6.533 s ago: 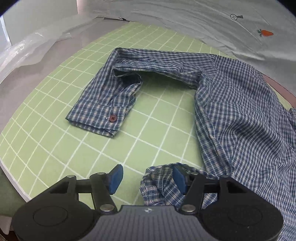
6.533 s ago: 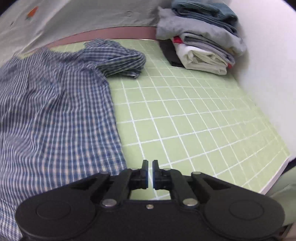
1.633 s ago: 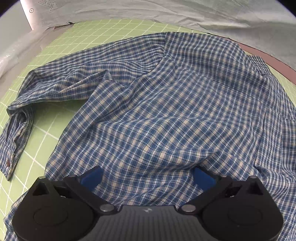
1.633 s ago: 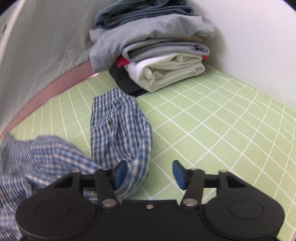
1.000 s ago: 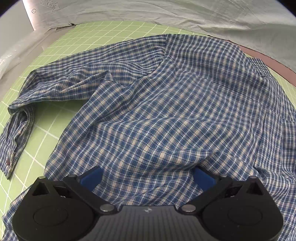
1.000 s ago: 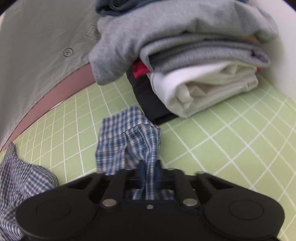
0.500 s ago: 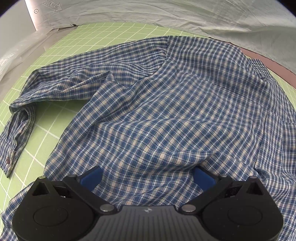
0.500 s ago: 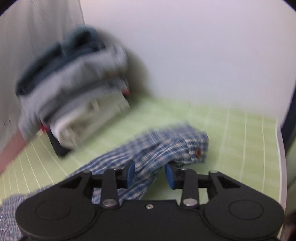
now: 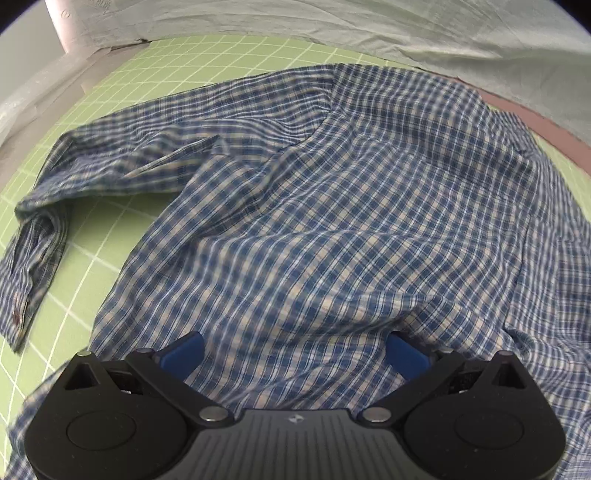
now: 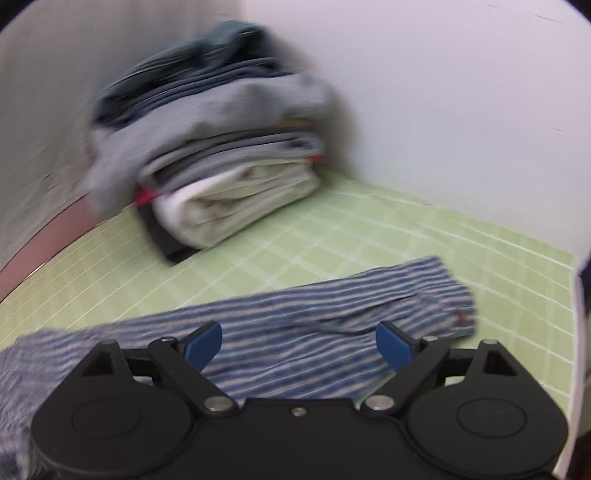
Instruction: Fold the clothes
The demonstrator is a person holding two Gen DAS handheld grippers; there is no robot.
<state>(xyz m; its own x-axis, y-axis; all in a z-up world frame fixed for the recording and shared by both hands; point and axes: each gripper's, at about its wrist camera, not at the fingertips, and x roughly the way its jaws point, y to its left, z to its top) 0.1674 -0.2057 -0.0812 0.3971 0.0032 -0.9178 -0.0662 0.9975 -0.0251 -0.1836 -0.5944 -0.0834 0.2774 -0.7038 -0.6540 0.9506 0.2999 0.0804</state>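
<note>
A blue and cream checked shirt (image 9: 332,221) lies spread on the green grid mat (image 9: 110,243). Its left sleeve (image 9: 110,162) runs out to the left and bends down to a cuff with a red button (image 9: 16,317). My left gripper (image 9: 293,350) is open, low over the shirt's body. In the right wrist view the shirt's other sleeve (image 10: 314,325) lies stretched across the mat (image 10: 332,243), cuff to the right (image 10: 458,314). My right gripper (image 10: 297,341) is open wide just above that sleeve, holding nothing.
A stack of folded clothes (image 10: 221,155) stands in the far corner against the white wall (image 10: 461,92). Grey sheeting (image 9: 406,33) lies behind the mat. The mat's right edge (image 10: 576,332) is close to the cuff.
My right gripper pulled the sleeve out to the right, let go of it and opened wide. The sleeve now lies straight. My left gripper has barely moved.
</note>
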